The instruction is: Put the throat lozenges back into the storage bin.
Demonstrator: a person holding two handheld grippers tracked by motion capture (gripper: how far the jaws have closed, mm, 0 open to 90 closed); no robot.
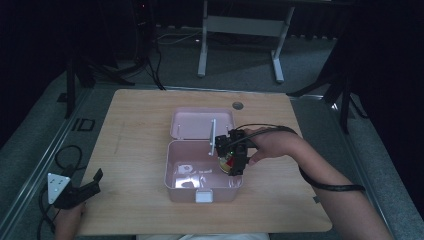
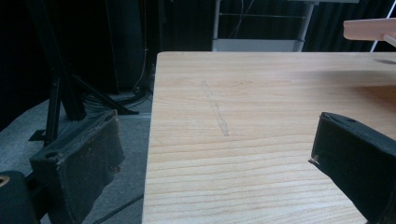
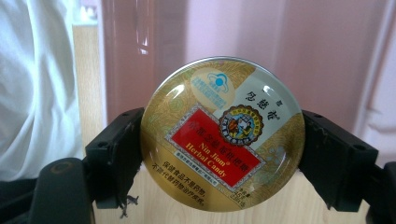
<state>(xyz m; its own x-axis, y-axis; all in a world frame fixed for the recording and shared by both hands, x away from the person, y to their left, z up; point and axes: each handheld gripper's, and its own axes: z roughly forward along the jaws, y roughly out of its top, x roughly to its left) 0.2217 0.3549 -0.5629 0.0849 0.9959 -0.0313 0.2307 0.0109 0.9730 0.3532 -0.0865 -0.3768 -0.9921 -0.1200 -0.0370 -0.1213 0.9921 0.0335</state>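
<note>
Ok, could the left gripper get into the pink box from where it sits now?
Probably yes: the left gripper is open and empty at the table's near-left corner, bare wood lies between, and the pink box stands lid-open, though the right gripper holds a tin inside.

The room is dim, its far side black with dark drapes (image 1: pixel 45 30), and grey carpet (image 1: pixel 240 65) runs round a light wooden table (image 1: pixel 145 130) with rounded corners. Beyond the table's far edge stands a white metal desk frame (image 1: pixel 240 25) on two legs, with cables (image 1: pixel 155 60) trailing over the floor and black stand legs (image 1: pixel 75 75) off to the sides
</note>
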